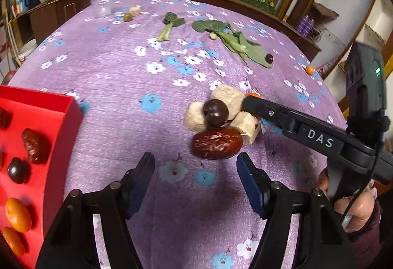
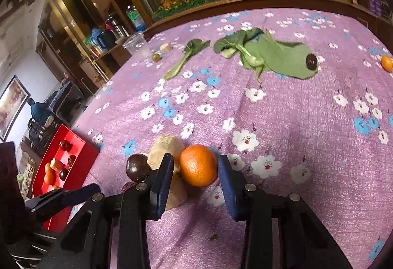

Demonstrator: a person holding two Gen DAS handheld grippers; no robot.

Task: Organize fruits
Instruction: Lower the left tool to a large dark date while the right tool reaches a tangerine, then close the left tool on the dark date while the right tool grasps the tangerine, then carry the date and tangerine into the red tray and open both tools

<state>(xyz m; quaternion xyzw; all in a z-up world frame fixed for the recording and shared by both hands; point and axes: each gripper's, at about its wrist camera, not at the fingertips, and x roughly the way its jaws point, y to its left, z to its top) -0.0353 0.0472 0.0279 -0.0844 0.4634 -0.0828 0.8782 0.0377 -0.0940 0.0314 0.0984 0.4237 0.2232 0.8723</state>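
- Right gripper straddles the orange at the cluster's far edge. Jaws stand either side of it with a sliver of cloth visible next to each pad, so not clamped yet: loose around the fruit, not gripping.
- From the left wrist view only an orange sliver shows past the right tool's finger; that approach side was likely picked because the orange is exposed there and boxed in elsewhere.
- Left gripper hovers empty, jaws spread, just short of the red date. Looks lined up for that as its own pick, judging from the aim.
- Cluster: dark round fruit sits on top of the pale beige chunks, date touching the front. Tight pile, so pulling one piece may roll the dark fruit off.
- Red tray sits at the left table edge and already holds dates, dark fruits and small oranges. It reads as the drop zone; job partly done.
- Strays well apart from the pile: a dark fruit resting on the greens, a small orange near the right table edge, an olive-green fruit just beside the clear plastic cup.
- Floral purple tablecloth is wrinkled; round fruit could wander if nudged.
- Next, my read: close on the orange, lift straight up to avoid knocking the beige chunk beside the left-hand pad.
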